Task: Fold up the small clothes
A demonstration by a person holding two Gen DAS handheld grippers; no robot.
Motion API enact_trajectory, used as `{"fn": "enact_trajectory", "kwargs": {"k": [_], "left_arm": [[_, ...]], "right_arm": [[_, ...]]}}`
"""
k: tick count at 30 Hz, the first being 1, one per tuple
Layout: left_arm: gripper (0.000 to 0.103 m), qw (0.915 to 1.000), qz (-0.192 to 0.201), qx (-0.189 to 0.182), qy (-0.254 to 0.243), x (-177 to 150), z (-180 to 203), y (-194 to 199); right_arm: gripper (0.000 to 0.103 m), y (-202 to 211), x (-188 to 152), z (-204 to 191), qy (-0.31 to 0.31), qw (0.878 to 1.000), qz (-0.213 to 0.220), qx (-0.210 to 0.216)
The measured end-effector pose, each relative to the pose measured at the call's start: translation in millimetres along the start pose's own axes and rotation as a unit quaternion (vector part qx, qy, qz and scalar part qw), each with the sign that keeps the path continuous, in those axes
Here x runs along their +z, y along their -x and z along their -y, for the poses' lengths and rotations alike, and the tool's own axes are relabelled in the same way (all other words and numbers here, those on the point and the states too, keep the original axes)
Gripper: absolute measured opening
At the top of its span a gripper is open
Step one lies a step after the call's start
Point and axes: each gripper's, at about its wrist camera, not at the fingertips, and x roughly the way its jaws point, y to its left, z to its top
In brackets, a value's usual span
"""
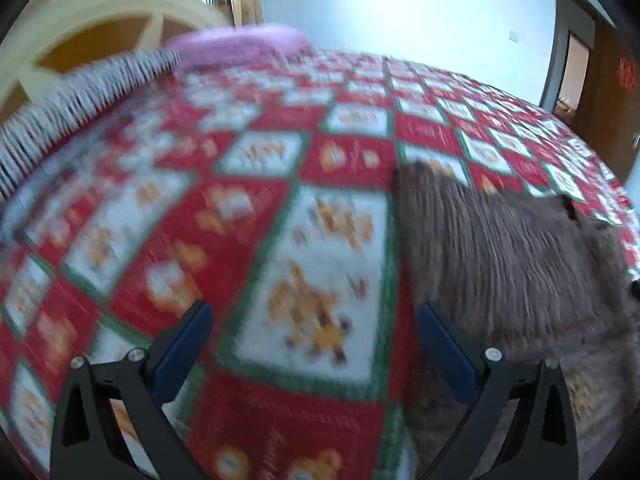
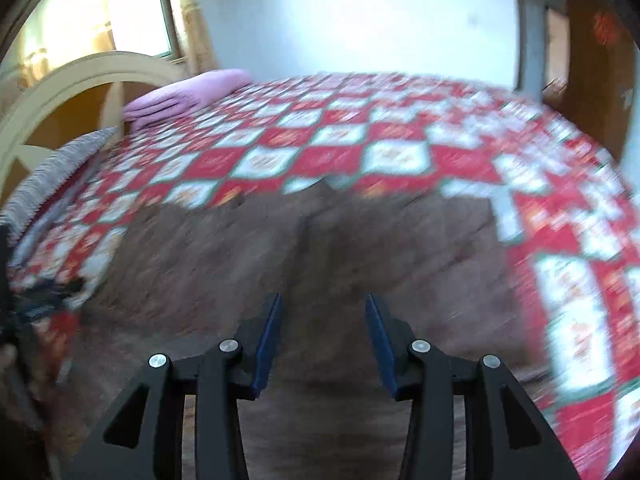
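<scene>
L gripper point(image 1: 314, 314): jaws wide apart, nothing btwn them, pads touch nothing. It hangs over the red/white/green checked quilt point(image 1: 280, 208); a white square w/ orange figure sits right btwn and ahead of the jaws. Brown fuzzy garment point(image 1: 500, 256) lies just right of the right jaw, its near left edge passing behind that finger; not gripped.

R gripper point(image 2: 323, 300): jaws partly apart, narrower gap than the L one, nothing btwn, no pad contact visible. Same brown garment point(image 2: 300, 248) spreads on the quilt point(image 2: 400, 144) under and ahead of both jaws, wider than the gap on both sides; a crease or seam runs ahead of the gap. Exact garment type: can't tell, heavy blur.

Around: far ahead-left of jaws, folded pink blanket point(image 1: 240, 46) and grey striped pillow point(image 1: 80, 92) against the cream arched headboard point(image 1: 92, 12). Window w/ yellow curtain point(image 2: 60, 20) beyond it. Brown door point(image 1: 608, 92) far ahead-right. Dark blurred object point(image 2: 36, 304) at far left of R view, beside garment edge; can't ID. Nothing blocks either jaw's path to the garment.
</scene>
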Motion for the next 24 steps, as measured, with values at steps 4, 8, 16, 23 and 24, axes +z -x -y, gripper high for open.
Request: {"fn": "enact_trajectory", "kwargs": {"k": [4, 8, 16, 23, 24], "left_arm": [[0.103, 0.9982, 0.014, 0.016, -0.056, 23.7, 29.0, -6.9], [0.103, 0.9926, -0.016, 0.065, -0.101, 19.9, 51.6, -41.0], [0.103, 0.9927, -0.002, 0.083, -0.087, 5.3, 40.0, -40.5], [0.103, 0.9929, 0.009, 0.072, -0.094, -0.7, 43.2, -17.6], [0.103, 0.9945, 0.004, 0.061, -0.086, -3.3, 39.9, -11.6]], "right_arm": [[0.045, -15.7, 18.5, 45.3, -0.012, 0.996, -0.029, -0.083], [0.045, -35.2, 3.7, 80.6, -0.032, 0.991, -0.077, -0.102], [0.049, -31.2, -9.3, 133.3, -0.098, 0.989, -0.072, -0.078], [0.052, -1.5, -18.0, 118.0, -0.091, 0.994, -0.047, -0.046], [0.053, 5.4, -20.3, 114.8, -0.091, 0.994, -0.045, -0.038]]}}
